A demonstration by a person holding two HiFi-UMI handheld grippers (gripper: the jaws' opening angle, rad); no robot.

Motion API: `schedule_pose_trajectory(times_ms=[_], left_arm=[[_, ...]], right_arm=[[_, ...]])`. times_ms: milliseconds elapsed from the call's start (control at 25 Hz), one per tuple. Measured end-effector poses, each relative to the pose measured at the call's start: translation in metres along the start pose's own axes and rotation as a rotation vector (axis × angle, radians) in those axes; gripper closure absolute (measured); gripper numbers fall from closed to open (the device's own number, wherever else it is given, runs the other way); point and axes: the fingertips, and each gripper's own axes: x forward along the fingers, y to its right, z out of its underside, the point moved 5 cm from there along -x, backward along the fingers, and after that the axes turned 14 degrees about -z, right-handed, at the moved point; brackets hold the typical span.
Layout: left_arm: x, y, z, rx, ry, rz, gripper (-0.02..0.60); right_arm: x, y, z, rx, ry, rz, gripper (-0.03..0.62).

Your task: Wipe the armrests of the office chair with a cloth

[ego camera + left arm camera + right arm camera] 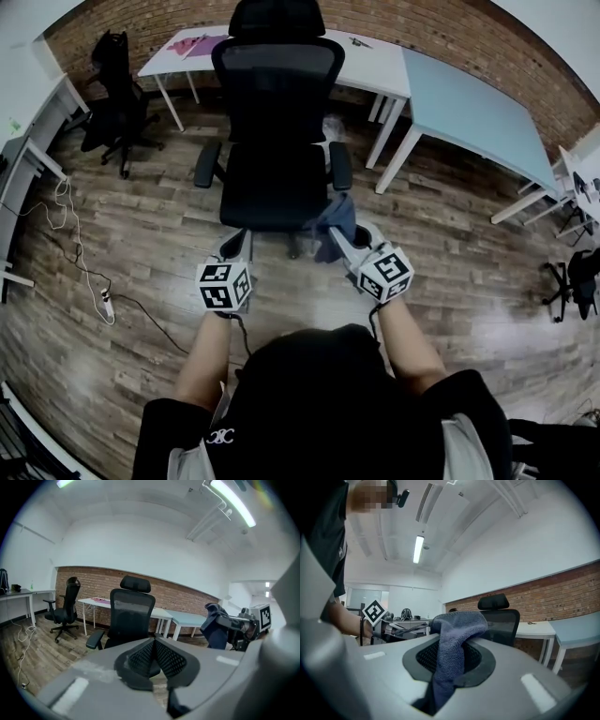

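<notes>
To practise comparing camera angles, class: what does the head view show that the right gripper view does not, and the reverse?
Only the head view: the wooden floor, both armrests and a second chair. Only the right gripper view: the ceiling lamp and the jaws shut on the cloth. Both: the office chair, the cloth and the left hand-held gripper.

No legible words, numbers or brand names in any view. Left marker cube (225,285) and right marker cube (386,273): black-and-white square patterns only, no characters. Small white logo (220,436) on person's shirt (309,394): unreadable.
</notes>
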Motion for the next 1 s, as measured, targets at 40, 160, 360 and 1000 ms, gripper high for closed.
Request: schedule_pose_trajectory(times_ms=[40,160,360,1000], left_arm=[[-0.004,0.001,0.000,-0.002,0.005,0.002,0.577],[-0.016,0.010,0.001,-0.011,0.021,0.007,0.577],[-0.044,0.045,0.015,-0.013,0.029,0.026,0.577],[-0.218,0.162,0.130,-0.008,-0.003,-0.043,0.577]], right_arm=[[-0.003,-0.003,-0.002,-0.008,0.003,0.006,0.536],[-0.018,-0.015,-0.007,-0.043,0.006,0.030,0.536],[-0.063,-0.045,-0.008,-0.053,-0.005,0.032,0.536],[-0.236,-0.175,0.049,0.024,-0.018,0.006,0.534]])
